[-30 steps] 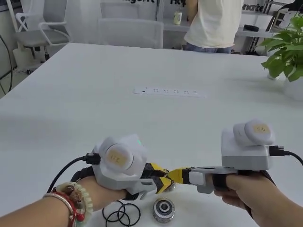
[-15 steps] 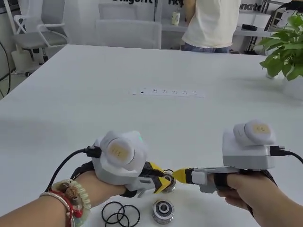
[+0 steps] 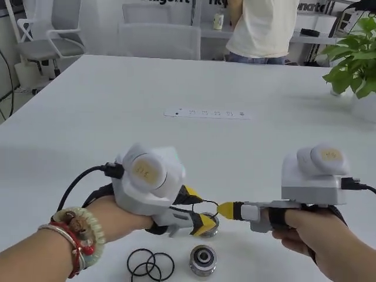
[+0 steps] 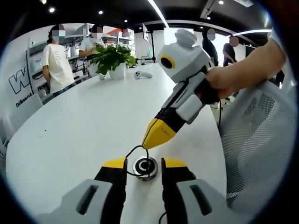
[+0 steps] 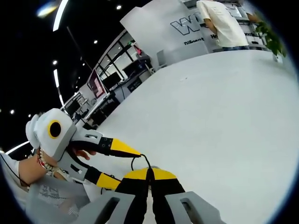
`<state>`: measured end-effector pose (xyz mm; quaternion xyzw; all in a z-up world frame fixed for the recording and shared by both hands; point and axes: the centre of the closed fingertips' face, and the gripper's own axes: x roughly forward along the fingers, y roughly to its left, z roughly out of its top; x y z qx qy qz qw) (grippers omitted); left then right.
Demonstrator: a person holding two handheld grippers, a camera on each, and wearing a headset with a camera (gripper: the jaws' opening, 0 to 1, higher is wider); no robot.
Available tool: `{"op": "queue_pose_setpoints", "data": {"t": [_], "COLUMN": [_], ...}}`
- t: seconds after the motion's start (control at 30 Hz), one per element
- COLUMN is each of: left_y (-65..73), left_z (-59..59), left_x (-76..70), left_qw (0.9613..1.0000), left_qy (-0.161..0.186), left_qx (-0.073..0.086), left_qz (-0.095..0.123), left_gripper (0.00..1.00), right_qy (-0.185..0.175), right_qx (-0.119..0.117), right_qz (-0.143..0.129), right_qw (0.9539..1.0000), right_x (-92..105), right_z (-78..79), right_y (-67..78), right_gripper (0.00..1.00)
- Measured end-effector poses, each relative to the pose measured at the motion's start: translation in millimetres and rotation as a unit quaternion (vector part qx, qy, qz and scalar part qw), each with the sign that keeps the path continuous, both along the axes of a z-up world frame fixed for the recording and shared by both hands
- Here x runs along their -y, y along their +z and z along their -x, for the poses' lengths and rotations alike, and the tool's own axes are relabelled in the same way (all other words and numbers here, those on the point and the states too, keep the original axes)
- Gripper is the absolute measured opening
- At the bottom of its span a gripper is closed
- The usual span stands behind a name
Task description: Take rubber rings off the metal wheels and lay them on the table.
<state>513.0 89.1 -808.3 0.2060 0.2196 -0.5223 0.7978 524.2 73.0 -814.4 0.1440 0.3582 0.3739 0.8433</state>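
Right gripper pinches the rubber ring. Left gripper sits around the wheel, squeezing or not, I cannot tell. Pull slowly.

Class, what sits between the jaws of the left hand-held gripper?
A metal wheel on the table, with a black rubber ring looping up to the shut right hand-held gripper. The wheel's underside is hidden.
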Motion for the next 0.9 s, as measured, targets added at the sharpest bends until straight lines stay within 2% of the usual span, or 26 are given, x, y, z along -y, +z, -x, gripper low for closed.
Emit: {"op": "queue_pose_setpoints", "data": {"t": [0.23, 0.37, 0.47, 0.57, 0.7, 0.9], "left_y": [6.2, 7.9, 12.8, 20.2, 19.5, 27.3], "left_z": [3.0, 4.2, 3.8, 4.3, 5.8, 11.0], "left_x": [-5.6, -7.6, -8.9, -11.0, -14.2, -12.6], "left_qw": [0.9993, 0.9991, 0.9989, 0.9991, 0.9984, 0.9984], "left_qy": [-0.017, -0.021, -0.023, -0.021, -0.028, -0.038], "left_qx": [0.021, 0.023, 0.028, 0.032, 0.039, 0.036], "left_qz": [-0.024, -0.029, -0.029, -0.019, -0.031, -0.021], "left_gripper": [0.29, 0.31, 0.32, 0.33, 0.34, 0.41], "right_qy": [-0.01, -0.015, -0.018, -0.022, -0.026, -0.03], "right_qx": [0.002, 0.004, 0.006, 0.008, 0.009, 0.011], "right_qz": [-0.018, -0.024, -0.028, -0.031, -0.036, -0.04], "right_qw": [0.9998, 0.9996, 0.9994, 0.9992, 0.999, 0.9987], "right_x": [0.8, 2.4, 3.3, 4.7, 6.1, 8.4], "right_z": [-2.6, -4.6, -5.7, -6.9, -8.8, -11.1], "right_y": [8.5, 11.1, 13.4, 15.6, 17.9, 19.3], "right_gripper": [0.0, 0.0, 0.0, 0.0, 0.0, 0.0]}}
